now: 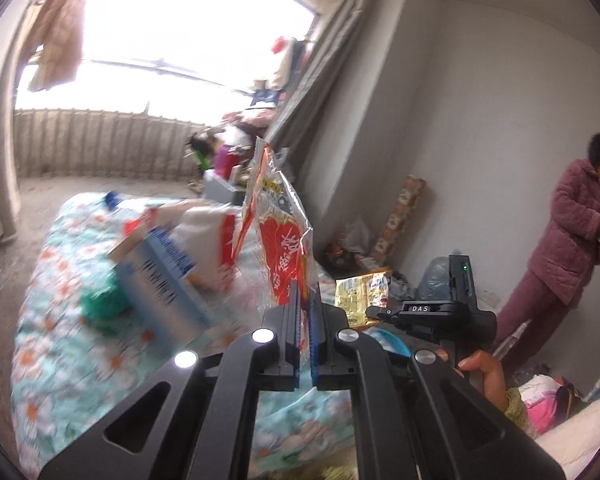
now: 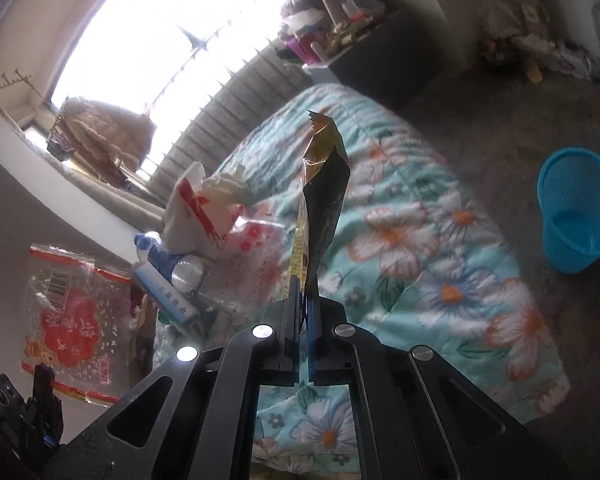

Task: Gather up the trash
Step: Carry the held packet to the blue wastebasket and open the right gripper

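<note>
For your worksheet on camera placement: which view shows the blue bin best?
The right wrist view. The blue bin stands whole and unblocked on the floor beside the flowered quilt. The left wrist view shows none of it.

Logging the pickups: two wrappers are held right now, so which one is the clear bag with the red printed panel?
The one pinched in the left gripper: the clear red-printed bag. The right gripper holds a dark, yellow-edged wrapper instead.

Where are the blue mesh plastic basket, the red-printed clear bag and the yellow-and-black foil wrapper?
Blue mesh plastic basket [image 2: 580, 208]: right wrist view, side wall.
Red-printed clear bag [image 1: 278, 240]: left wrist view, printed middle.
Yellow-and-black foil wrapper [image 2: 324, 196]: right wrist view, dark middle.
</note>
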Action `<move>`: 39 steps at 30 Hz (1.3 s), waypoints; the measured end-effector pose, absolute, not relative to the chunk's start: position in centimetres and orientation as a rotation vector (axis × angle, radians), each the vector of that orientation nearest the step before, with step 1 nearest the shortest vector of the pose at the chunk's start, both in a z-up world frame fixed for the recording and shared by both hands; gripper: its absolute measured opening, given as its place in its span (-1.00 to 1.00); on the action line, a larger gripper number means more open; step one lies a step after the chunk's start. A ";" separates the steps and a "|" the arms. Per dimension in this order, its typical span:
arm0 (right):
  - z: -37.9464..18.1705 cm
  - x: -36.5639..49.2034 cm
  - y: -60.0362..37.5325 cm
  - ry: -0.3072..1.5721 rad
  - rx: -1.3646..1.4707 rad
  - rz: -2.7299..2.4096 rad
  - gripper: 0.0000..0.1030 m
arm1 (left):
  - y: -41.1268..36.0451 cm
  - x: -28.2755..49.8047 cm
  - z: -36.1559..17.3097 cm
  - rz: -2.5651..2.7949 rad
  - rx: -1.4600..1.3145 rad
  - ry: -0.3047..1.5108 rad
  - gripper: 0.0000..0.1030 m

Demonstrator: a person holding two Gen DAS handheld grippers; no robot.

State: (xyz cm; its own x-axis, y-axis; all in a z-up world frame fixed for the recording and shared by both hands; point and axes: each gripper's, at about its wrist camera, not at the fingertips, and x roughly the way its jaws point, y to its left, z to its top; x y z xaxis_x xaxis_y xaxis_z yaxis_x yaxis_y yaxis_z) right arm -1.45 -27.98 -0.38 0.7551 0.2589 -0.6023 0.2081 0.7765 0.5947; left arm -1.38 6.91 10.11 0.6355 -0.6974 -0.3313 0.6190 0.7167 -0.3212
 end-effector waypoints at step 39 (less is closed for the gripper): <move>-23.3 -7.4 -65.7 0.710 1.339 -0.755 0.25 | -57.7 15.3 -11.6 -1.129 0.337 1.278 -0.07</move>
State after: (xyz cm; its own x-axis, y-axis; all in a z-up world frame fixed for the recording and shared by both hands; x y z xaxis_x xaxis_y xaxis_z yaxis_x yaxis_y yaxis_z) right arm -7.36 -65.69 -23.26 0.5794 -0.0706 -0.8120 0.8148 0.0751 0.5749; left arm 15.35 -57.66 -11.64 -0.1228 -0.4746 -0.8716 0.8068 0.4636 -0.3662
